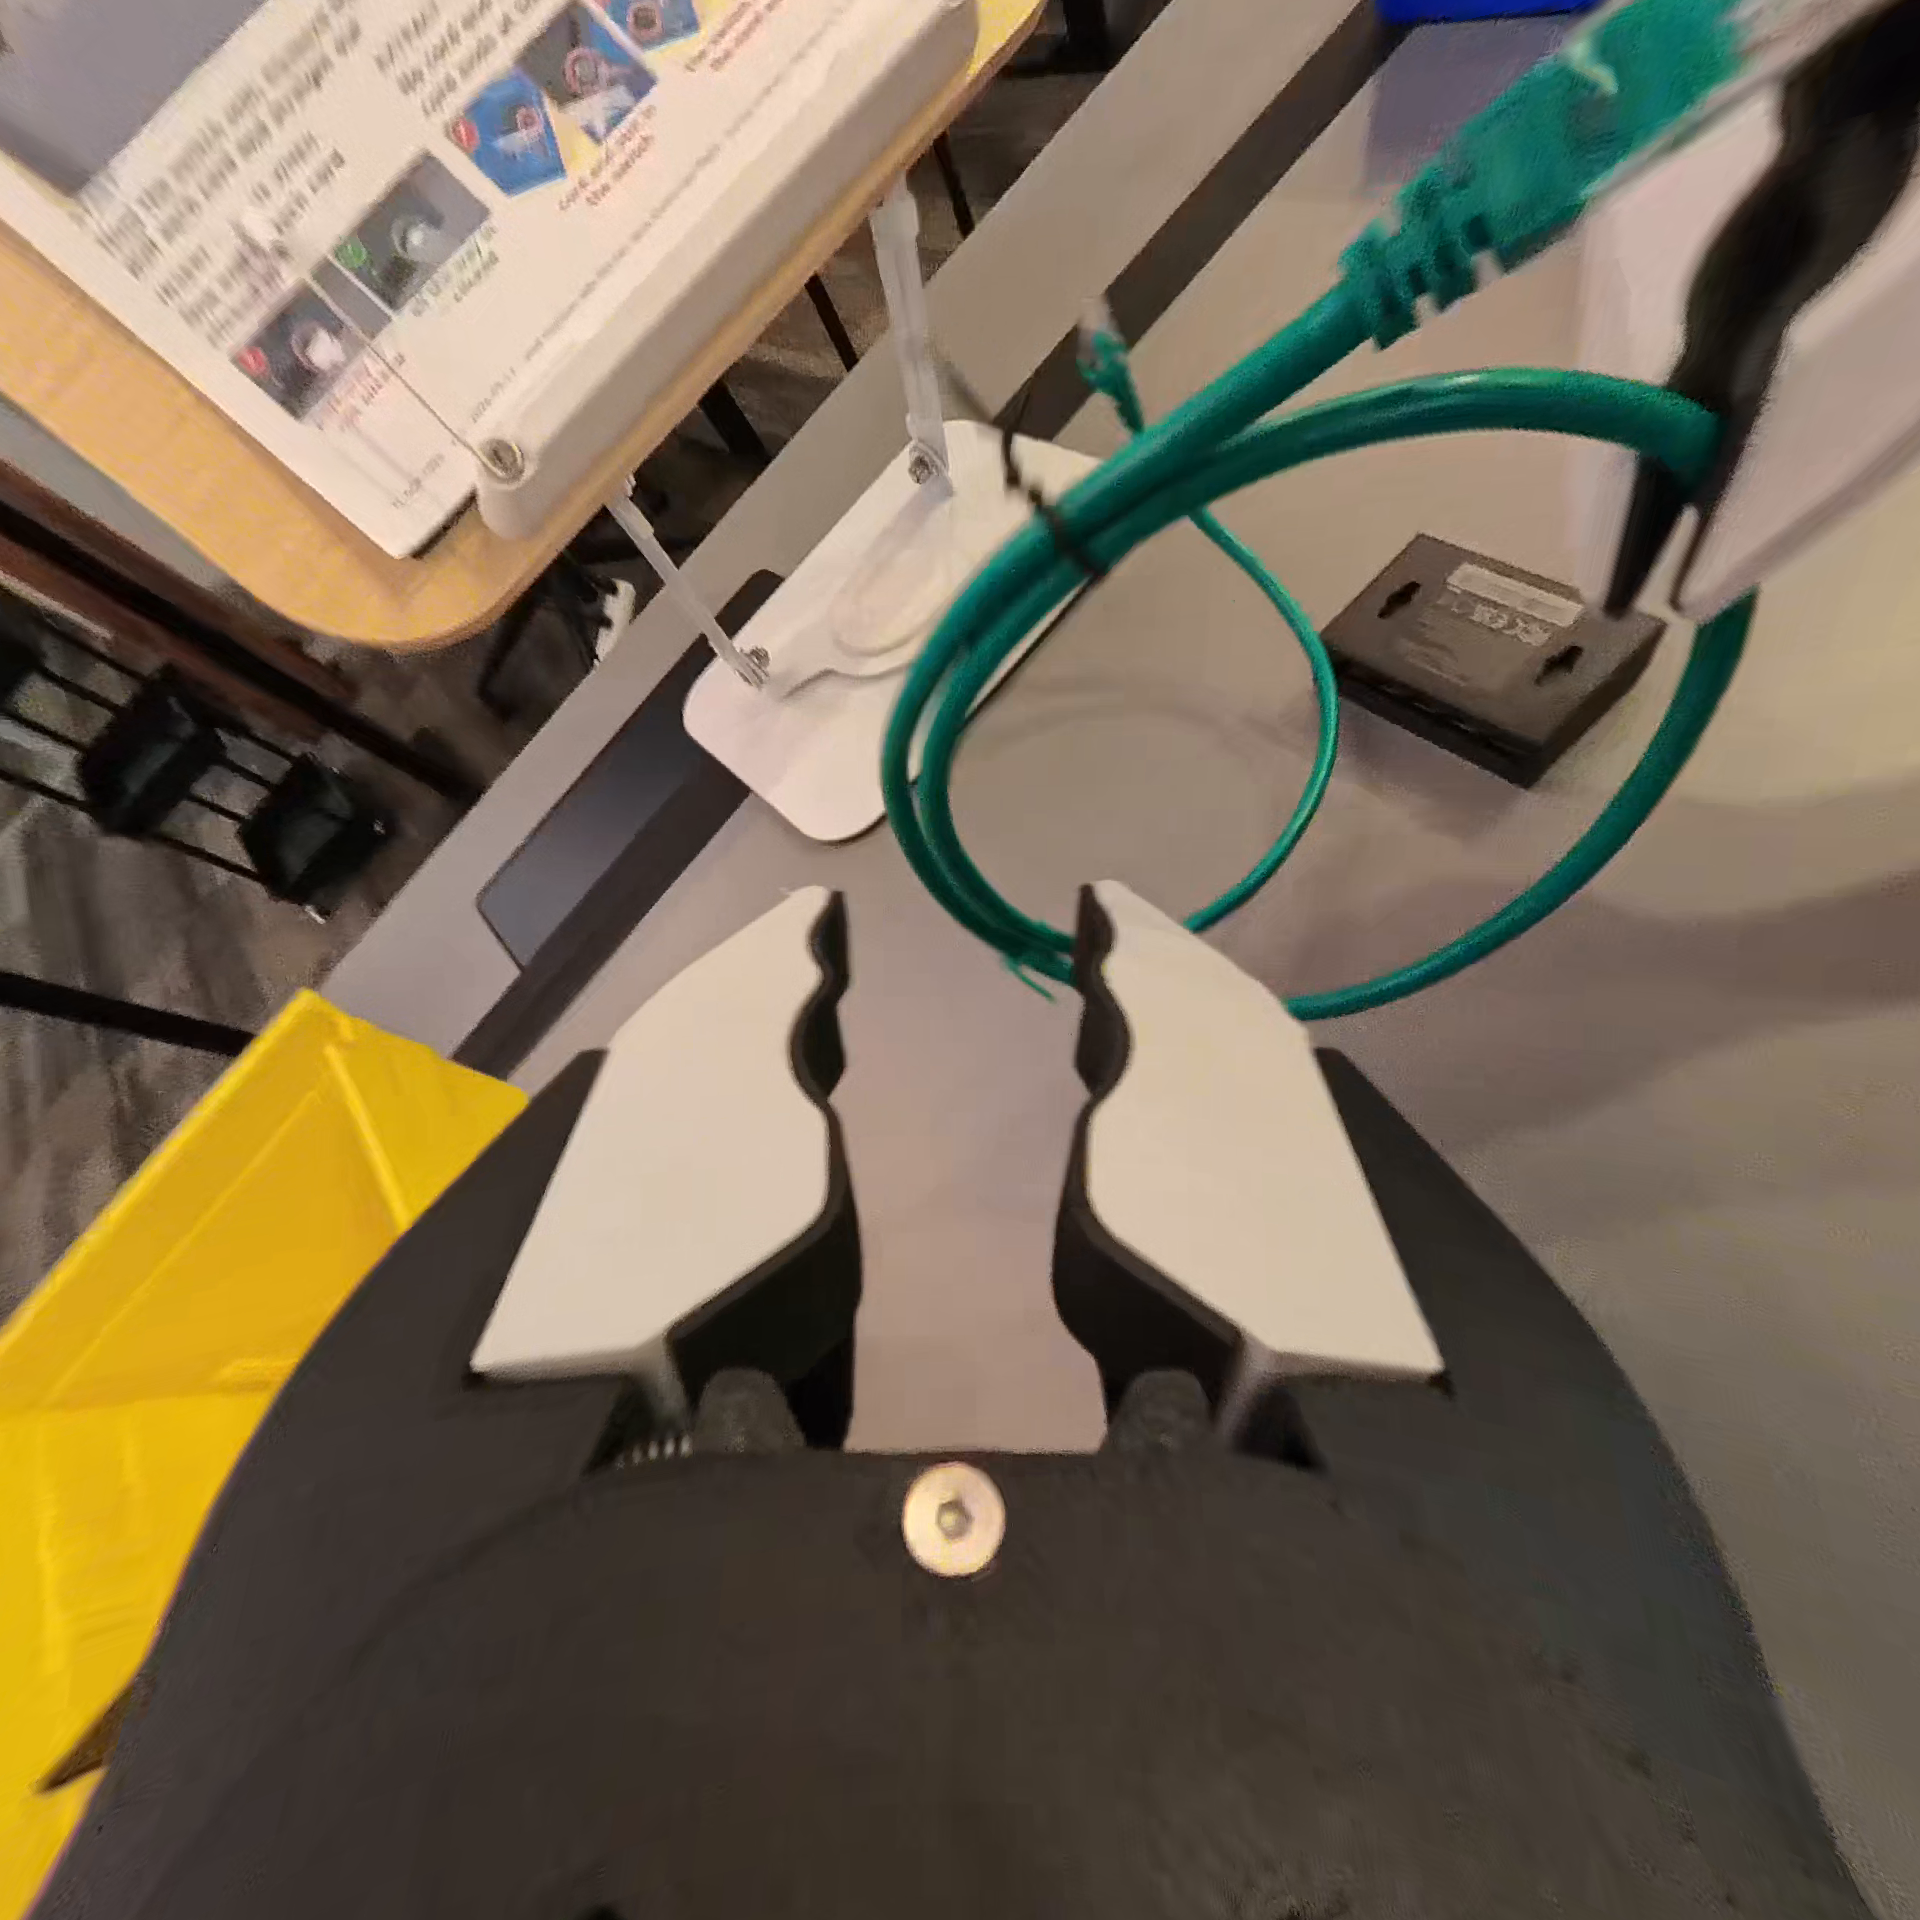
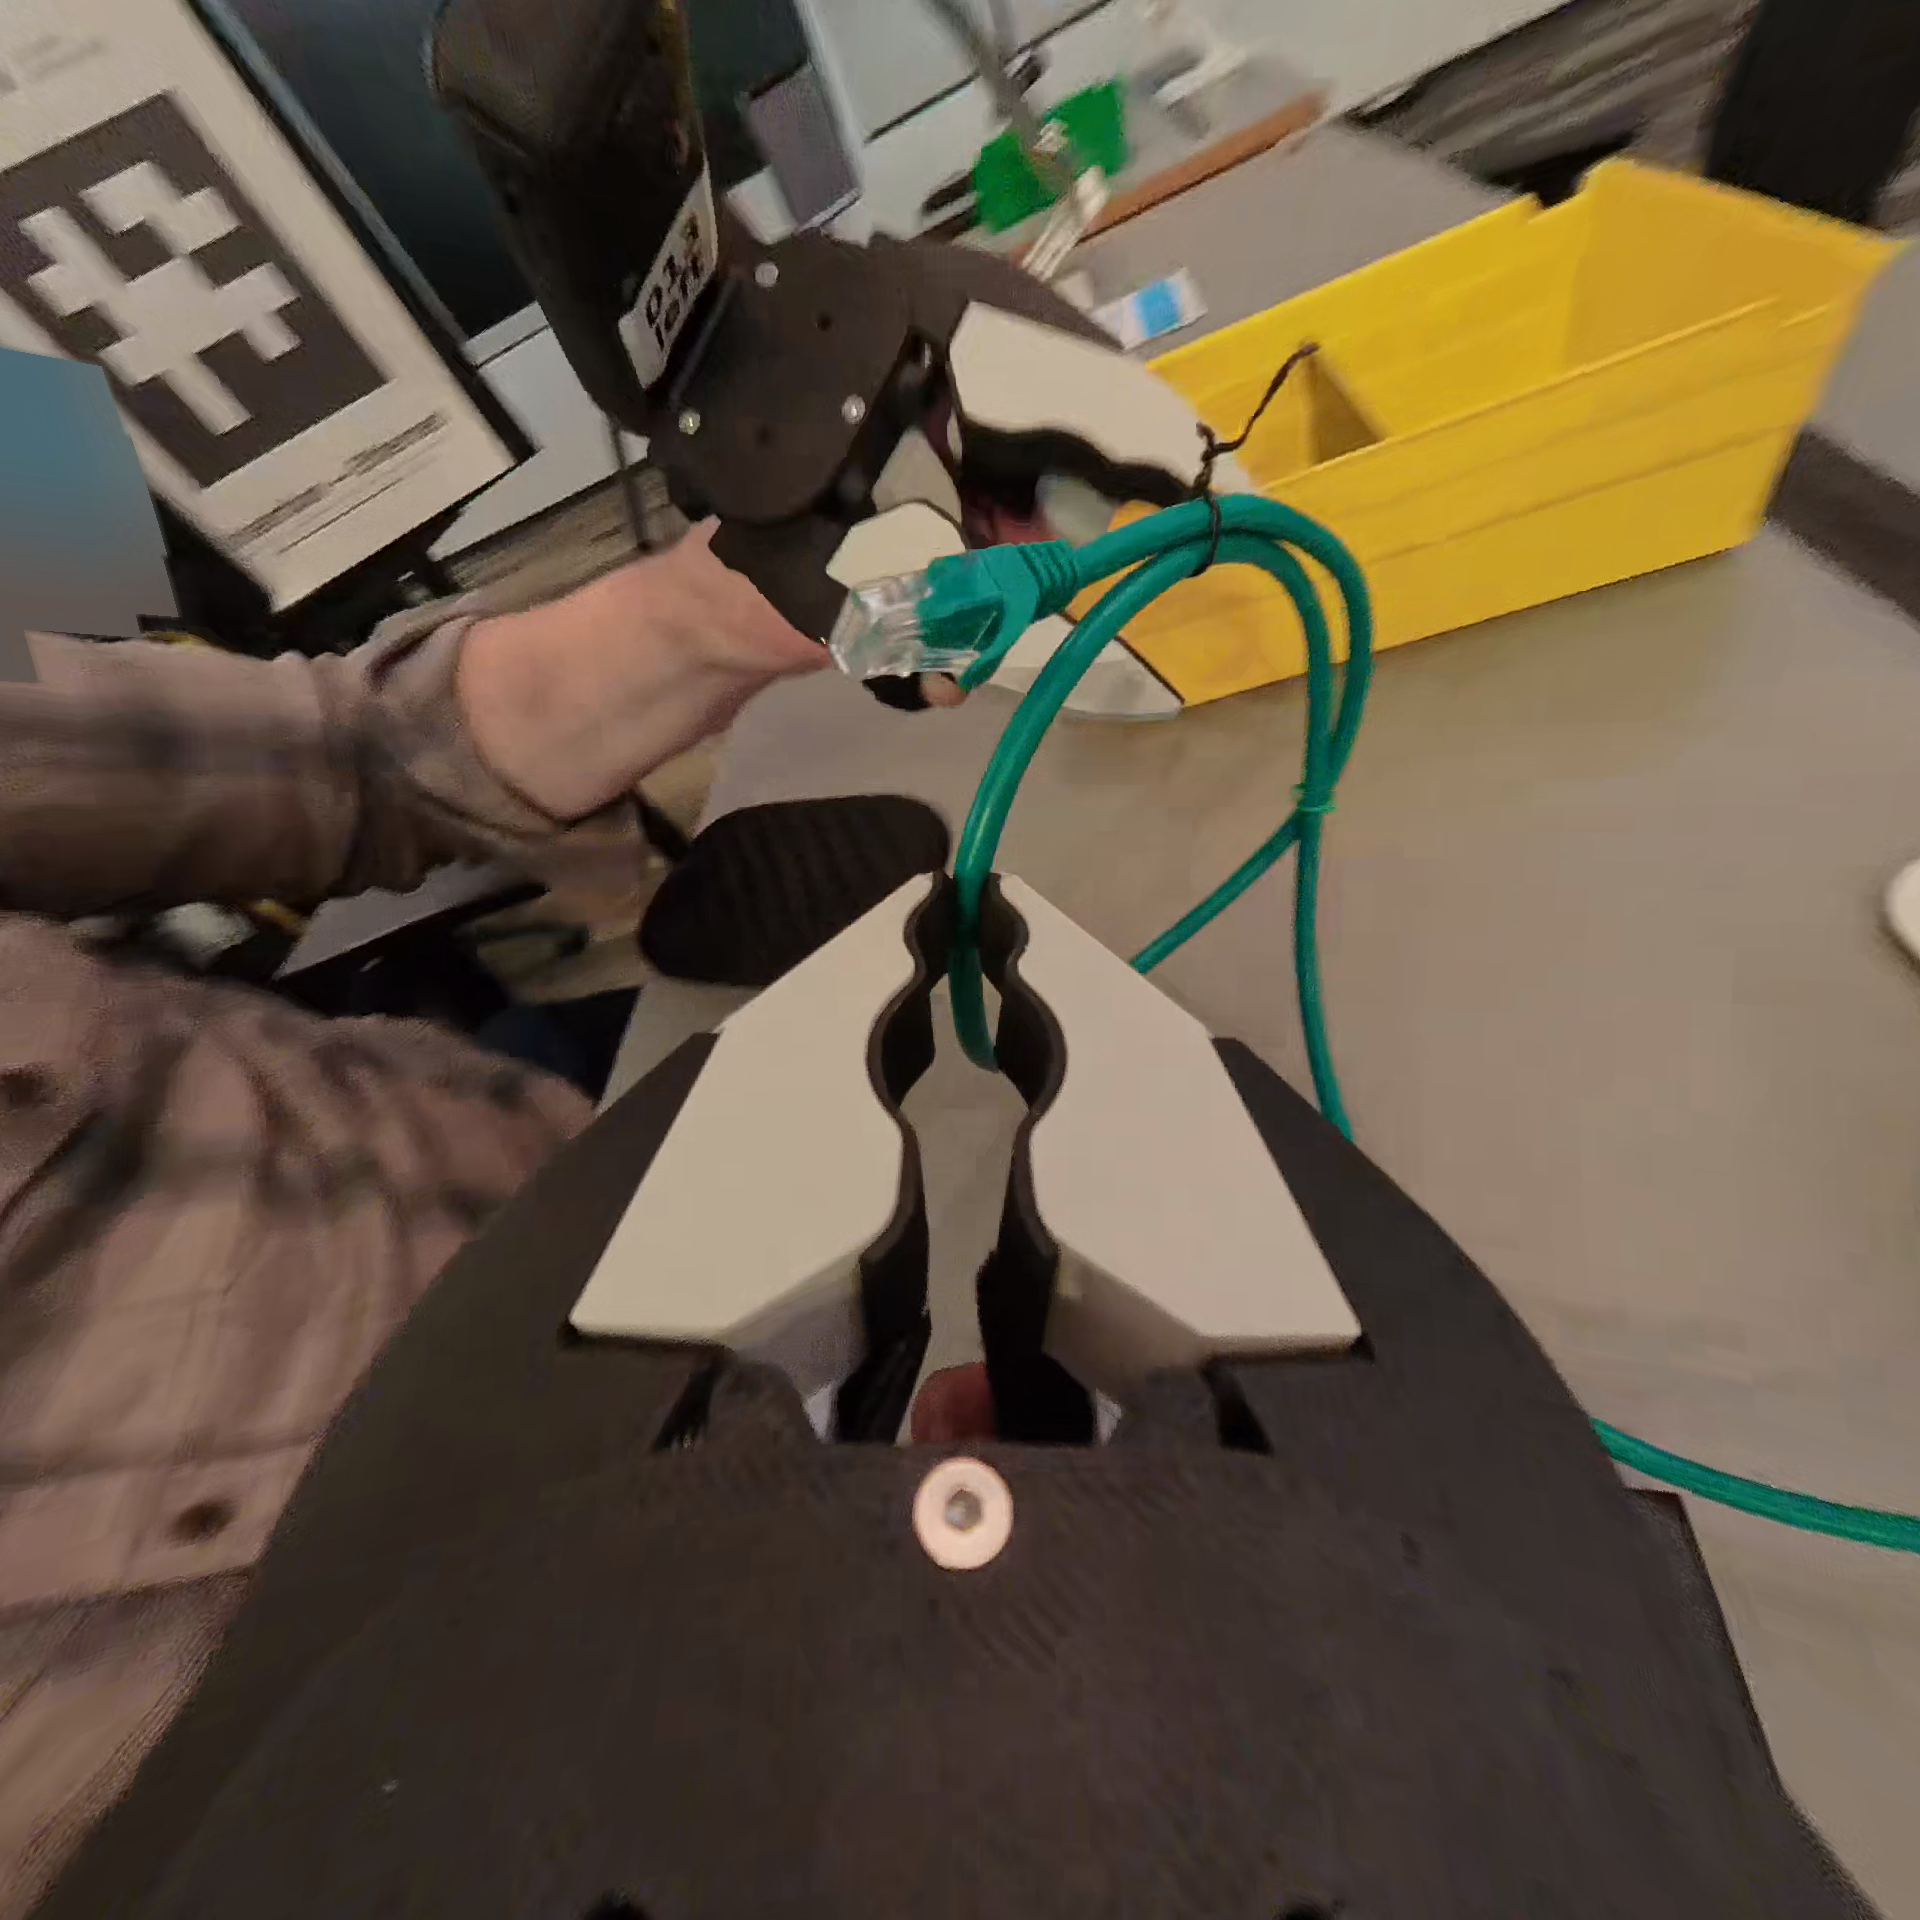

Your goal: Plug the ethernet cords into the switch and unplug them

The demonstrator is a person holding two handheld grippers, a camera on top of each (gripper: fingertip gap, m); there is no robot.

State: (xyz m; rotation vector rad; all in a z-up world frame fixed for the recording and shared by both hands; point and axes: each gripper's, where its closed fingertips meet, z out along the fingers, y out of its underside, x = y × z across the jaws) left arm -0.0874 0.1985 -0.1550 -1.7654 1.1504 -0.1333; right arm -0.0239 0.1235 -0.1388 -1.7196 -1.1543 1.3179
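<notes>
Right gripper (image 2: 961, 894) pinches a green ethernet cord (image 2: 1320, 665) above the grey table (image 2: 1507, 935).
Left gripper (image 1: 956, 914), white fingers with wavy black pads, hangs parted and empty just beside the glossy loops (bundled with a thin black tie); the clear plug (image 2: 883, 623) sticks out sideways, and the matte black switch (image 1: 1496, 665) lies on the table beyond.

**Around the grey table**

We see a yellow bin (image 2: 1538, 416) on the grey table (image 1: 1558, 1143), a white stand (image 1: 821, 717) holding an instruction sheet (image 1: 416, 239), a black-and-white marker board (image 2: 197, 301), and a person's plaid sleeve (image 2: 208, 748).
</notes>
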